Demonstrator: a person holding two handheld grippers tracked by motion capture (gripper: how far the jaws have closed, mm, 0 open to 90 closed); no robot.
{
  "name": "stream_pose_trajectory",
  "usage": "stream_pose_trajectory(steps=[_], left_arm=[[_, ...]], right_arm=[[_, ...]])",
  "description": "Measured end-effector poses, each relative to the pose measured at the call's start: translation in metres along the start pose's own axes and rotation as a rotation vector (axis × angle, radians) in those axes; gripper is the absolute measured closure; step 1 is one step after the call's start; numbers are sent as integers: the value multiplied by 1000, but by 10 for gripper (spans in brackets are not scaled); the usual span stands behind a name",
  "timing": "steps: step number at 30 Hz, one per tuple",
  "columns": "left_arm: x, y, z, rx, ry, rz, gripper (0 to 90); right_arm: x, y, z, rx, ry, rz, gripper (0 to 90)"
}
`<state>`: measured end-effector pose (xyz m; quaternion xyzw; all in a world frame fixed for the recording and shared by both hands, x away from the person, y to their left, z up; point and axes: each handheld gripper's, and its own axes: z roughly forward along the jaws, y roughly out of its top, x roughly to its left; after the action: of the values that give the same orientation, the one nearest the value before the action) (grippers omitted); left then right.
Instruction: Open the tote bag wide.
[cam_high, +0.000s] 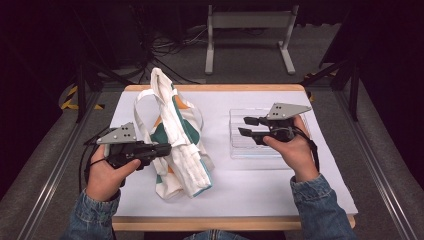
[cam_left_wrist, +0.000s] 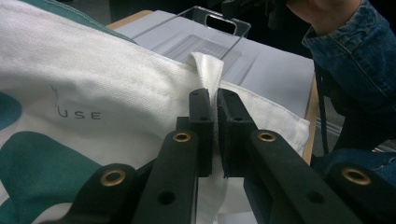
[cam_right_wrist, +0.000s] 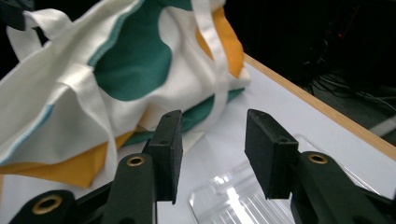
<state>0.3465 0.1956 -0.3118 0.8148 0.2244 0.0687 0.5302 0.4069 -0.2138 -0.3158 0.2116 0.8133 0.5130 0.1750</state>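
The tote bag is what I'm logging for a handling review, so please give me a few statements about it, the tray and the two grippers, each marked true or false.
1. The left gripper is shut on a white strap of the tote bag. True.
2. The right gripper is clamped on the tote bag. False: its jaws stand apart with nothing between them, above the clear plastic tray.
3. The tote bag lies inside the clear plastic tray. False: it lies on the white table cover, to the left of the tray in the high view.
4. The tote bag is white with green and orange patches. True.
5. The clear plastic tray is full of objects. False: nothing lies in it.
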Motion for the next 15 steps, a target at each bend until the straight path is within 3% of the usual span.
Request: stream_pose_trajectory(steps=[7,15], left_arm=[[-1,-1,-4,-4,10,14,853],[-1,-1,-3,1,3,14,852]], right_arm=[[21,7,19,-38,112,-18,529],[39,6,38,-9,183,-53,512]])
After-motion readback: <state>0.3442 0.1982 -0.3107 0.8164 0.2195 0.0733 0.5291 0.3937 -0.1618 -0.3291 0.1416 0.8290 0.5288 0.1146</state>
